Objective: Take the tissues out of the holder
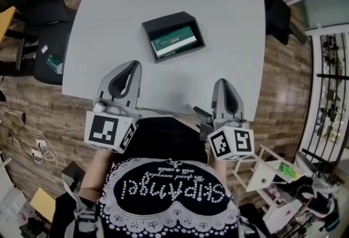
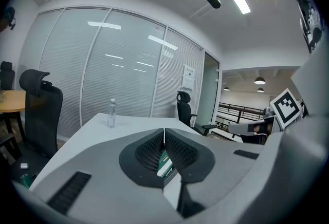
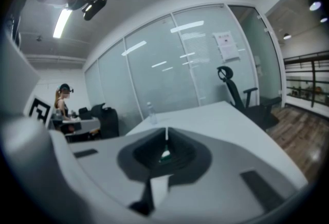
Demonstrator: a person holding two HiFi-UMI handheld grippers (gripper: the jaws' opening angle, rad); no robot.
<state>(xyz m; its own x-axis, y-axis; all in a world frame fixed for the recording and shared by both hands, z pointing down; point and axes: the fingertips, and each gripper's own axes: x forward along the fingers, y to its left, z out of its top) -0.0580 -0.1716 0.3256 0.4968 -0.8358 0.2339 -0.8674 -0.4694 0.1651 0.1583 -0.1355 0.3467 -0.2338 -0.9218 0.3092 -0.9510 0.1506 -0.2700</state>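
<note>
A black open-topped holder [image 1: 163, 24] lies in the middle of the white table [image 1: 109, 24]. A green-and-white pack of tissues [image 1: 174, 42] lies flat inside it. My left gripper [image 1: 132, 63] hovers over the table's near edge, short of the holder and to its left, jaws shut and empty. My right gripper [image 1: 222, 82] hangs at the near edge to the holder's right, also shut on nothing. In the left gripper view the closed jaws [image 2: 164, 130] point at the tissue pack [image 2: 165, 164] beyond. The right gripper view shows shut jaws [image 3: 166, 130] with a sliver of the pack [image 3: 165, 155] below.
A water bottle [image 2: 111, 113] stands at the table's far end. Black office chairs [image 1: 46, 18] flank the table at left and at right [image 1: 278, 7]. A small white rack [image 1: 262, 171] sits beside my right side. A person [image 3: 62, 102] sits at a desk in the background.
</note>
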